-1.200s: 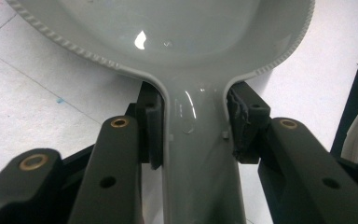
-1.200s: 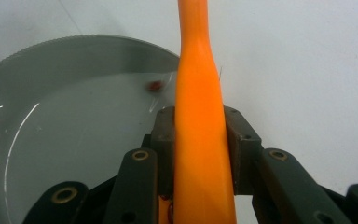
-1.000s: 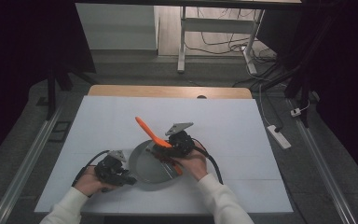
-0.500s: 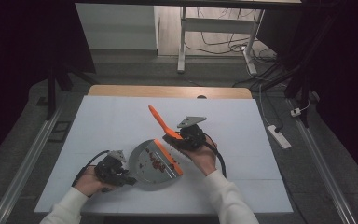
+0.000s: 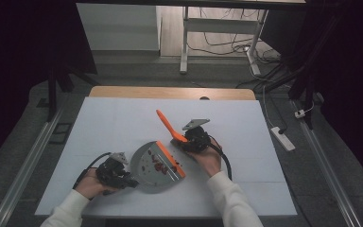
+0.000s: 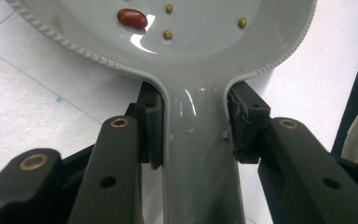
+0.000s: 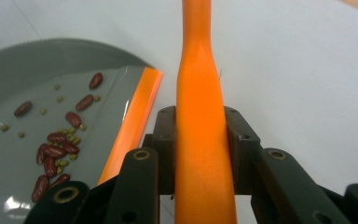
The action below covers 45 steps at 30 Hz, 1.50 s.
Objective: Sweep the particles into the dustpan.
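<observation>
A grey dustpan (image 5: 147, 166) with an orange front lip (image 5: 171, 159) lies on the white table. Red beans (image 5: 159, 166) and small green ones are scattered in it. My left gripper (image 5: 118, 174) is at the pan's near left, shut on the dustpan's handle (image 6: 196, 154), with a pad on each side. The pan's bowl (image 6: 200, 42) and a red bean (image 6: 132, 18) lie just ahead of it. To the right of the lip, my right gripper (image 5: 194, 138) is shut on an orange tool handle (image 5: 167, 124) that points away and to the left. In the right gripper view the handle (image 7: 200, 93) runs between the pads, beside the dustpan (image 7: 23, 74) and its beans (image 7: 56, 149). The tool's working end is hidden.
The white table top (image 5: 246, 127) has bare room on the far side and at the right. A wooden strip (image 5: 170, 92) runs along its far edge. Black cables trail from both grippers toward the person. A power strip (image 5: 283, 138) lies on the floor at the right.
My right gripper has moved right and a little away from over the dustpan, taking the orange handle with it. The beans and the orange lip now show. The left gripper and pan kept still.
</observation>
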### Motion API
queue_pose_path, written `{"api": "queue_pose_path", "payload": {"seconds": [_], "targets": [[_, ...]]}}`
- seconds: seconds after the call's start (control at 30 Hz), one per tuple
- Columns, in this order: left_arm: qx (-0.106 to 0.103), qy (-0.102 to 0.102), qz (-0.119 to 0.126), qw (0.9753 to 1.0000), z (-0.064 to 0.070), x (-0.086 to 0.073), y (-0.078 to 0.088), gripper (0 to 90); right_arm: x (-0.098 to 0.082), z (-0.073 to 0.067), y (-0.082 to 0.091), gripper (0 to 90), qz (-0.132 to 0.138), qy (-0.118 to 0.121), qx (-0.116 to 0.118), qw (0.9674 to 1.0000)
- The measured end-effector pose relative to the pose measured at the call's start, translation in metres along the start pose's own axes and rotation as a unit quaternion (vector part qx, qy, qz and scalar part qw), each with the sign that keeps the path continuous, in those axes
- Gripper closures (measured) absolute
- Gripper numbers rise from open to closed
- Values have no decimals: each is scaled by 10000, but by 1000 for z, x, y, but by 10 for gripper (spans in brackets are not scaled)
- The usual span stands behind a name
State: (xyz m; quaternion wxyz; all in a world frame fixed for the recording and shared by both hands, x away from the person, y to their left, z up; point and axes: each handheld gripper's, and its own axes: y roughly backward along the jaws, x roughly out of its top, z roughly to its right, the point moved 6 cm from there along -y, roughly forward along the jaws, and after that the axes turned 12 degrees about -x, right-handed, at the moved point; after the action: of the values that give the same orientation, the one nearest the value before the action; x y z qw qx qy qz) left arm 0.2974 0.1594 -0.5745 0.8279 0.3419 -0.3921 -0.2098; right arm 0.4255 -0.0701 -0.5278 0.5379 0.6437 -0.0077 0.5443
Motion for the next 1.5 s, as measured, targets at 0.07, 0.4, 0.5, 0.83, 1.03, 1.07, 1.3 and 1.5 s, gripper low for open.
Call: {"api": "queue_pose_path", "payload": {"seconds": [0.07,0.4,0.5,0.83,1.03,1.07,1.3,1.5], "targets": [[2,-1,3,10000,0,0,0,616,-1,-2,-2,698,-24,20,34,10000],[10,-4,-1,10000,0,0,0,616,0,-17,-2,696,-21,14,202,9998],[10,0,-3,10000,0,0,0,616,2,-24,-1,696,-17,105,282,9995],[9,-5,-8,10000,0,0,0,616,5,-38,-1,694,-14,212,269,9994],[-4,-7,-11,10000,0,0,0,616,5,-39,-1,693,-18,239,257,9994],[-3,-7,-11,10000,0,0,0,616,5,-39,-1,693,2,260,258,9993],[-5,-7,-13,10000,0,0,0,616,6,-41,1,692,-8,313,231,9992],[3,-7,-20,10000,0,0,0,616,11,-44,8,697,159,26,712,9973]]}}
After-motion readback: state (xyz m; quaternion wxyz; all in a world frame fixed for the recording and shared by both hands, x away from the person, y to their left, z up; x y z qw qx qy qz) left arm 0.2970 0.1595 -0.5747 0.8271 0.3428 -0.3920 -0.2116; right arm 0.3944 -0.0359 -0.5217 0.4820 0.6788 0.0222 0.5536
